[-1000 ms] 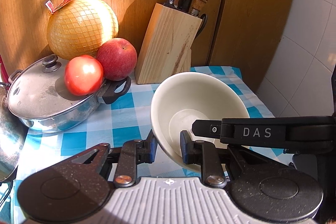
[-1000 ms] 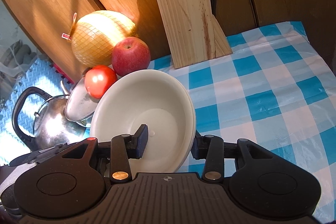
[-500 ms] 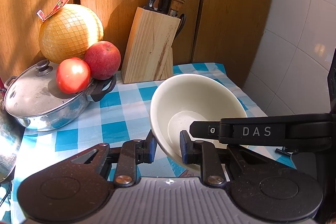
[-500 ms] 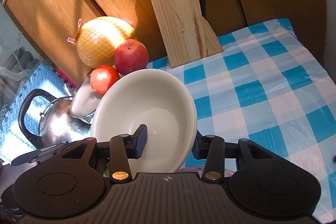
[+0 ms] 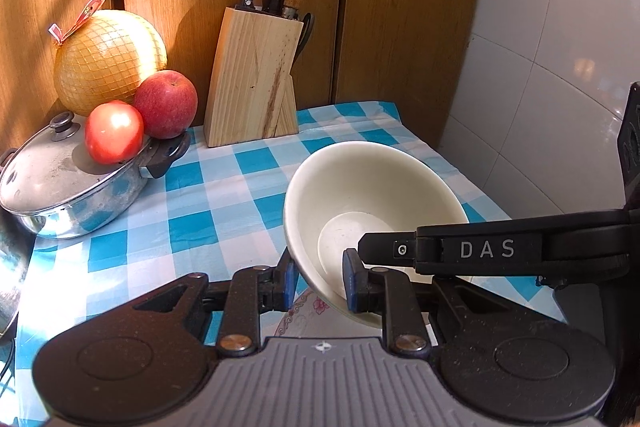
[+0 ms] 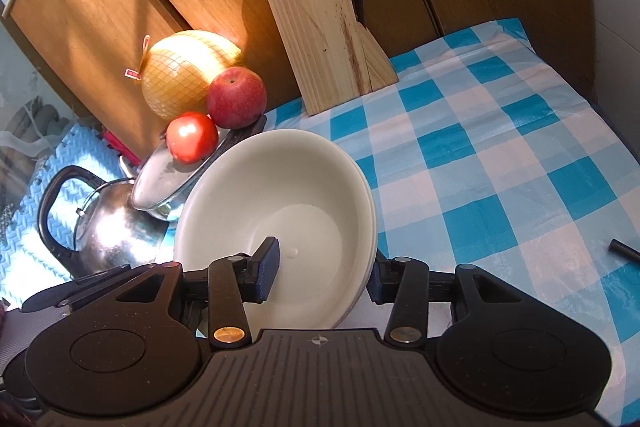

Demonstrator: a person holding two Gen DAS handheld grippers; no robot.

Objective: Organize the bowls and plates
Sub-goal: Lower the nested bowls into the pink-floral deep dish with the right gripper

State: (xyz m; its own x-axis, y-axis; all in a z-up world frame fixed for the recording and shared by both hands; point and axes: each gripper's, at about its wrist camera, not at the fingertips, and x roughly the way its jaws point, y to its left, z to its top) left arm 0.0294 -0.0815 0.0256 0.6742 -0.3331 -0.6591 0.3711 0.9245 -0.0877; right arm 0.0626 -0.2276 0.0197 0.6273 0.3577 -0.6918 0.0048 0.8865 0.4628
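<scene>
Left gripper (image 5: 316, 281): you pinch the cream bowl (image 5: 372, 203) by its near rim, angled downward.
Right gripper (image 6: 322, 277): your fingers straddle its right rim, pads apart.
Bowl: tilted above the checked cloth (image 5: 224, 203).

Counter (image 5: 224, 211): knife block (image 5: 252, 79) at back; pomelo (image 5: 108, 61) left of it; apple (image 5: 166, 103), tomato (image 5: 114, 131) on pot lid (image 5: 48, 171); bowl (image 5: 372, 195) front right.
</scene>
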